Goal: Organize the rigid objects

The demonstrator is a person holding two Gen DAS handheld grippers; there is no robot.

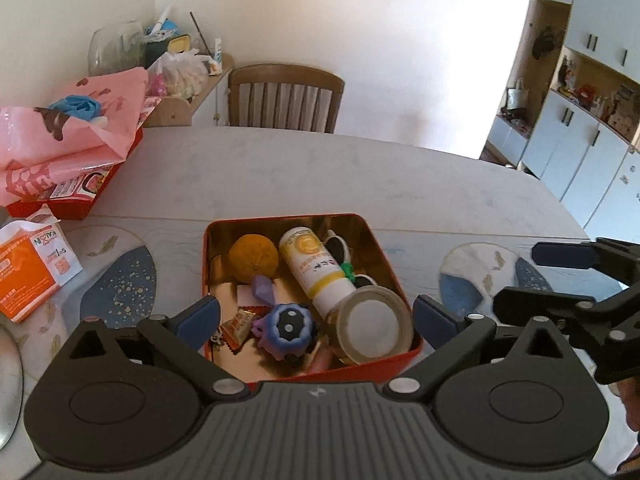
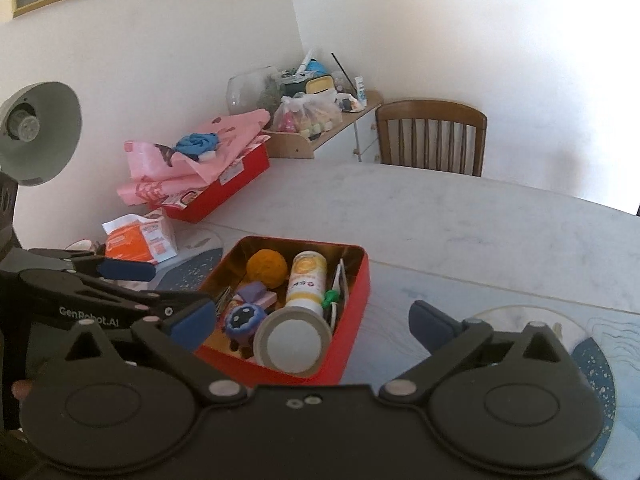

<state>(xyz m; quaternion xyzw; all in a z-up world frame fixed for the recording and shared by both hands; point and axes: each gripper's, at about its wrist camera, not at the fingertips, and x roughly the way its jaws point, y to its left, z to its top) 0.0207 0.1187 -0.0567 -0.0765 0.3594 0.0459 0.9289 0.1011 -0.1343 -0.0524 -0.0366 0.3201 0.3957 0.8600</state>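
A red tin box [image 1: 394,268] [image 2: 356,288] with a gold inside sits on the table in front of both grippers. In it lie an orange [image 1: 254,258] [image 2: 267,267], a white and yellow bottle [image 1: 314,266] [image 2: 306,282], a roll of tape [image 1: 372,326] [image 2: 292,344], a purple and blue toy [image 1: 286,330] [image 2: 244,320] and small packets. My left gripper [image 1: 316,320] is open and empty, its fingers either side of the box's near end. My right gripper [image 2: 312,326] is open and empty, just right of the box; it also shows in the left wrist view [image 1: 560,276].
A second red box [image 2: 224,190] under pink bags [image 1: 68,136] stands at the table's far left. An orange tissue pack [image 1: 28,270] [image 2: 138,240] lies near it. Round placemats [image 1: 120,284] [image 1: 476,276] flank the tin. A wooden chair [image 1: 286,98] stands at the far edge. A lamp [image 2: 36,132] is at left.
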